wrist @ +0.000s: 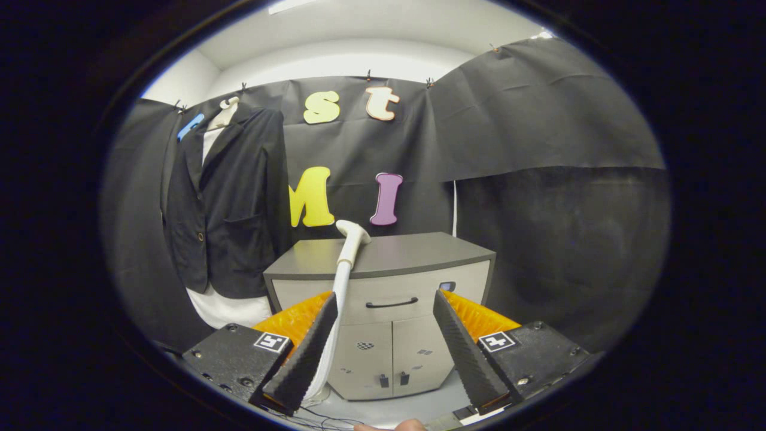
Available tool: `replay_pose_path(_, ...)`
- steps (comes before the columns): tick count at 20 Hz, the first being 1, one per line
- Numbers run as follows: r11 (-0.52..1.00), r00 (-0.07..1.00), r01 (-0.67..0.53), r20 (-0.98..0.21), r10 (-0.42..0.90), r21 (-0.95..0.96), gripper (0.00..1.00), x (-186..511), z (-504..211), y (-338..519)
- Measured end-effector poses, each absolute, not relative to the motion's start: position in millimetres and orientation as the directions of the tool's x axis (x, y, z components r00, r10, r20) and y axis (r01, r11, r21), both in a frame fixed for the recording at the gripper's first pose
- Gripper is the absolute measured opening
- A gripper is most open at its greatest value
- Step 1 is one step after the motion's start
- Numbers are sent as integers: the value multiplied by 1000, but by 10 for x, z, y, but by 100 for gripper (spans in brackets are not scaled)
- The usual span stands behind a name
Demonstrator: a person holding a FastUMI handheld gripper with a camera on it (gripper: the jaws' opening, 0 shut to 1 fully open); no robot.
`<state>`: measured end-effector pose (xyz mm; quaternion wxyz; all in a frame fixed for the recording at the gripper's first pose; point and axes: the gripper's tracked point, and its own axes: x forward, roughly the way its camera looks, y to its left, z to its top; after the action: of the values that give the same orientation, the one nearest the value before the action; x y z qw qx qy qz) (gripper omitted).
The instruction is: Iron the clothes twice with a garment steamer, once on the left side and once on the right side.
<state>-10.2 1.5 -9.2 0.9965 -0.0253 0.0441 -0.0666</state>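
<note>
White steamer wand (342, 281) lies against the left finger of the tongs (386, 347), which gape, unclamped. Step: grasping. Next: close on wand, carry left of cabinet (383, 281) to jacket (224, 203).

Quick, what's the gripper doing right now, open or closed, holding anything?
Gripper: open, fingers spread wide, holding nothing; the steamer stands against the inner side of one finger, in front of the cabinet.

Tongs (389, 332): ridged wedges, tag-marked black mounts.
</note>
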Motion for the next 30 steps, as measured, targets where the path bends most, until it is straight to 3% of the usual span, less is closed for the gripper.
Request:
replay_pose_path(9, 992, 978, 118, -175, -109, 43, 99, 326, 130, 500)
replay_pose_path(16, 998, 964, 66, -260, -65, -5, 99, 1266, 286, 590)
replay_pose_path(23, 999, 912, 3, -410, -16, -33, 99, 2189, 103, 584)
replay_pose_path(30, 998, 852, 33, -521, -57, -54, 98, 2711, -206, 405)
